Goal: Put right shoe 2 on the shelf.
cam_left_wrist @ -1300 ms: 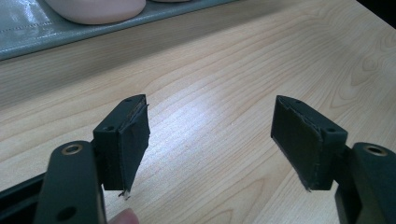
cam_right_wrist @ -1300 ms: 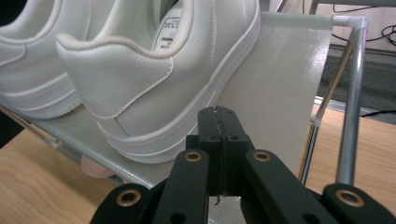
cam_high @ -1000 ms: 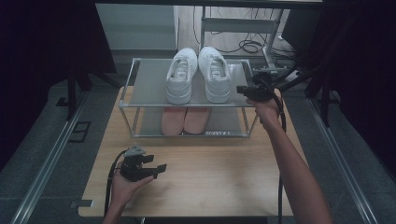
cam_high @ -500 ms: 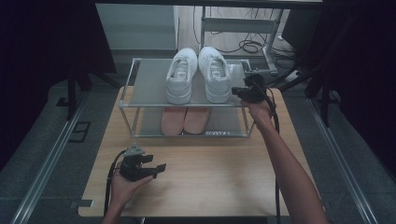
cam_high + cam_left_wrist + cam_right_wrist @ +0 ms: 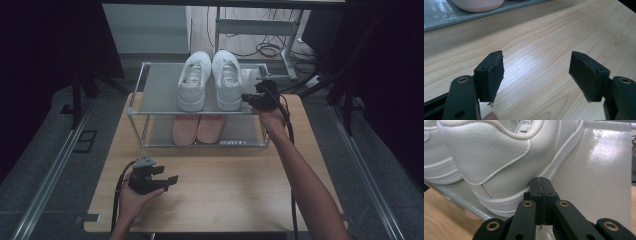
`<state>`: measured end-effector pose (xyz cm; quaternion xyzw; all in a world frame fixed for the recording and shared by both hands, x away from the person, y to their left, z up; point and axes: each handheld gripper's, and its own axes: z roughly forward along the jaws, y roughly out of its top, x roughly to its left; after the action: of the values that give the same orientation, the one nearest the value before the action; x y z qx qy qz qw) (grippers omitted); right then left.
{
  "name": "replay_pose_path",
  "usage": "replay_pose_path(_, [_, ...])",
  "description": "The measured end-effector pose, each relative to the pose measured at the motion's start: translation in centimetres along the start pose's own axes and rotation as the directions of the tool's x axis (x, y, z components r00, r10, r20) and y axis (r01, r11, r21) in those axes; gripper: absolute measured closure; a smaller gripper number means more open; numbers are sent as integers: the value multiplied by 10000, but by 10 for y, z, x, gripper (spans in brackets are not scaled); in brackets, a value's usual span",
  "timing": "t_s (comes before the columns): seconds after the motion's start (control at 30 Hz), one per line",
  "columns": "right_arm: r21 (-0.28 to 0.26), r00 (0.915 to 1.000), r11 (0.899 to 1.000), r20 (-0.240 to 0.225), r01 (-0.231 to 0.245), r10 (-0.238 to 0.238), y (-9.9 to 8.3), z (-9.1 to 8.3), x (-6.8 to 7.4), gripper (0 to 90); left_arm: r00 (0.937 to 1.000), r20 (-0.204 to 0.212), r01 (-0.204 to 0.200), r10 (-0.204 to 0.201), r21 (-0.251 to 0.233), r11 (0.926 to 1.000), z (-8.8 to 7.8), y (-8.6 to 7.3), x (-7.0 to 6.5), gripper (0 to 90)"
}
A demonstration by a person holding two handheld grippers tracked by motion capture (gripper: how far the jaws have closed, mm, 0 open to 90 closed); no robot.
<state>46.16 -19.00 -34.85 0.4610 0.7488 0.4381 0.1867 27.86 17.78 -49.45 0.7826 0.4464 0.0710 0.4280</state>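
Grained white leather sneaker (image 5: pixel 499 157), glossy grey shelf (image 5: pixel 594 177), pale matt wood table (image 5: pixel 544 50)

The left tool (image 5: pixel 167 178) rested near the table's front-left corner, jaws wide apart. The right tool (image 5: pixel 246 98) reached forward on an outstretched arm, jaws pressed together.

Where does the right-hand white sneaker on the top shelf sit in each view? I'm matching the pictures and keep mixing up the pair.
High view: the right white sneaker stands upper centre on the rack's top shelf, with the shut right gripper at its heel.
Left gripper view: not in it.
Right gripper view: its heel is large at upper left.
Shared landmark: the grey top shelf.
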Motion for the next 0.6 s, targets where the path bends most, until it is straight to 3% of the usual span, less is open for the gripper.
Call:
replay_pose_path(0.33, [-80, 9975, 9999, -702, -70, 64, 4, 9, 20, 900, 10000, 14, 47, -47, -76, 10000, -2, 0, 1, 285])
replay_pose_path(0.6, [-80, 9967, 9999, -805, -84, 77, 5, 14, 26, 900, 10000, 11, 28, -28, -52, 10000, -1, 0, 2, 285])
